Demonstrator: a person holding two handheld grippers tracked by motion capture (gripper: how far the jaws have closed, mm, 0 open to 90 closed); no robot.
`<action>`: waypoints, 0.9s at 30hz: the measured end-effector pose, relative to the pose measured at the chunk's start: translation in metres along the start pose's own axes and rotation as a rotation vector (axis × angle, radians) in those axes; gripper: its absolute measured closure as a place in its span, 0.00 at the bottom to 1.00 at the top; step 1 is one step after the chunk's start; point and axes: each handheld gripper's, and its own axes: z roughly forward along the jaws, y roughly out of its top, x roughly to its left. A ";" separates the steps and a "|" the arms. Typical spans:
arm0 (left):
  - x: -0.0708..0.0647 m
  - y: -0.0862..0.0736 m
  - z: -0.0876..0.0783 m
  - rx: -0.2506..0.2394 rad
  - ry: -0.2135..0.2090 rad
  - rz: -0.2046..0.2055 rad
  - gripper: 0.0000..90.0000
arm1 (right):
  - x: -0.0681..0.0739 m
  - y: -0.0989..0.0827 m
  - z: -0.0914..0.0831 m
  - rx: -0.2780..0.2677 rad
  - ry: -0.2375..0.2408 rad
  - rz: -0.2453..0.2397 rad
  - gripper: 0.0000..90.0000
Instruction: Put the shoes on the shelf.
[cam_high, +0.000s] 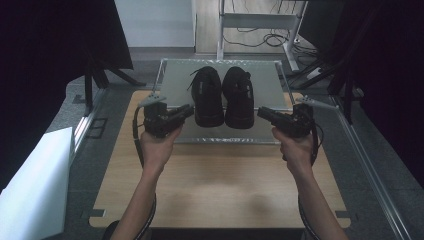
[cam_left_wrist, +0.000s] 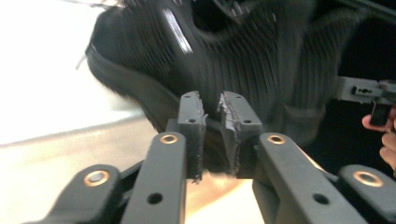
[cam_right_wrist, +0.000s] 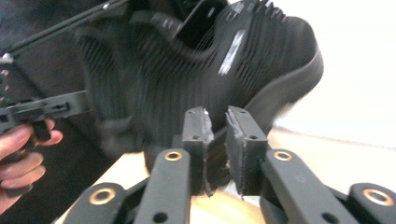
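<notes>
Two black knit shoes stand side by side, toes toward the person, on a grey metal tray (cam_high: 172, 80) at the far end of a wooden table (cam_high: 220, 185).

Left of the tray's front edge, the person's left hand (cam_high: 156, 145) holds the left gripper (cam_high: 186, 112) level, its tips aimed inward at the heel end of the left shoe (cam_high: 207, 95). In the left gripper view its two black jaws stand nearly together with a thin gap between the worn pads, nothing clamped in them, the shoe's dark sole rim just beyond the tips.

On the tray's middle, the left shoe and the right shoe (cam_high: 238, 96) sit close, almost touching along their inner sides. Each has a ribbed black upper, a black sole, loose laces trailing toward the far rim and a pale stripe on its side; the gripper views are blurred.

Right of the tray's front edge, the right hand (cam_high: 295, 147) holds the right gripper (cam_high: 263, 114), mirrored toward the right shoe. Its jaws also stand almost closed and empty, the shoe's side just ahead.
</notes>
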 end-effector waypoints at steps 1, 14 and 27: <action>-0.002 -0.005 0.000 0.003 -0.003 0.011 0.90 | 0.001 -0.005 -0.001 0.004 0.008 -0.012 0.92; -0.015 -0.039 0.010 0.042 -0.019 0.063 0.99 | 0.010 -0.046 0.005 0.058 0.081 -0.033 1.00; -0.011 -0.033 0.016 0.029 -0.010 0.056 0.99 | 0.012 -0.040 0.014 0.030 0.051 -0.057 1.00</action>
